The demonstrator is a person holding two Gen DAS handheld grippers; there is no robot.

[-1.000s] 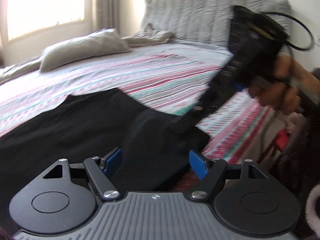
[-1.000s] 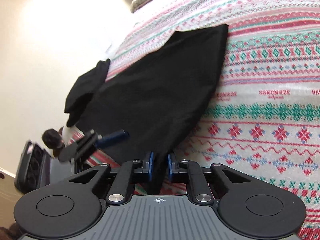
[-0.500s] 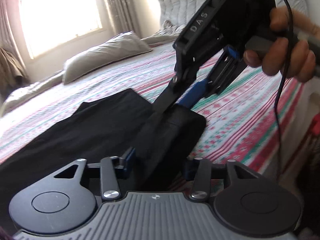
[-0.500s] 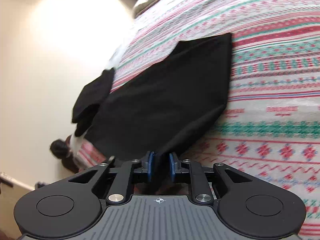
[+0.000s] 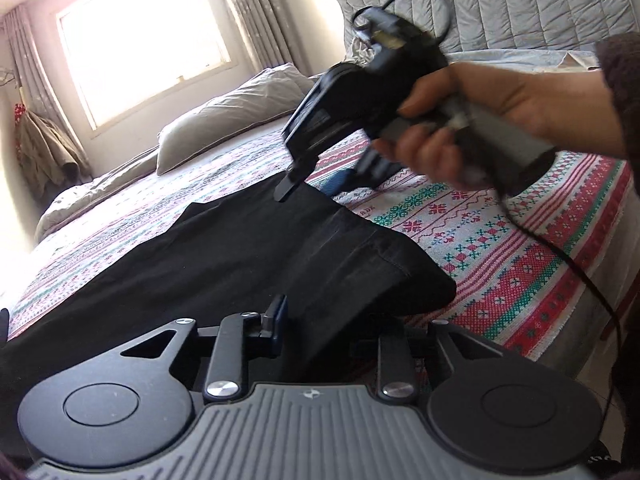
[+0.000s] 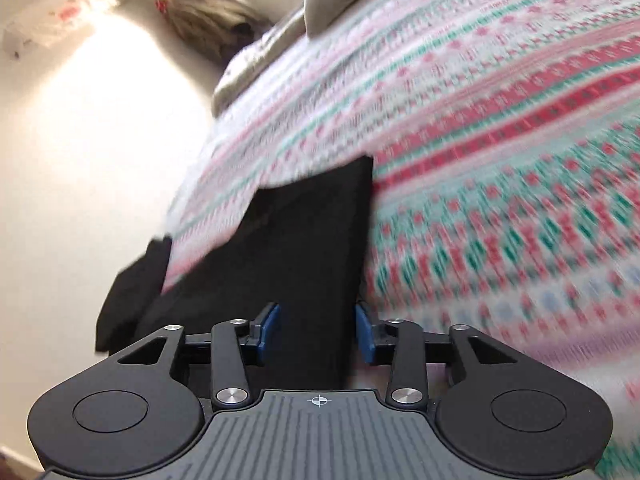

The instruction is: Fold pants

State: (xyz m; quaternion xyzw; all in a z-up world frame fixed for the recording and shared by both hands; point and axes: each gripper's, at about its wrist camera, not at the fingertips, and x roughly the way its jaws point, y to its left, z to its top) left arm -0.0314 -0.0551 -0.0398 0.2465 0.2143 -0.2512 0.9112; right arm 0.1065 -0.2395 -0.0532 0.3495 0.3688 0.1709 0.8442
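Draping off the near edge of the patterned bedspread (image 5: pixel 500 264), the black pants (image 5: pixel 224 256) lay mostly flat across the bed, with one end lifted toward both tools. From its own camera, the right gripper (image 6: pixel 316 330) had its blue pads spread apart with a band of the black fabric running up between them, so it was not pinching the cloth. The left gripper (image 5: pixel 320 332) also had fabric passing between its fingers, but the right-hand pad was hidden under the cloth, so whether it was clamped could not be told. The likely trouble from here was the fabric sliding out of the open right jaws: the view was heavily blurred, suggesting quick motion, and unpinched cloth could drop and bunch at the mattress edge. A gray pillow (image 5: pixel 224 120) sat well apart, so it posed no snag.
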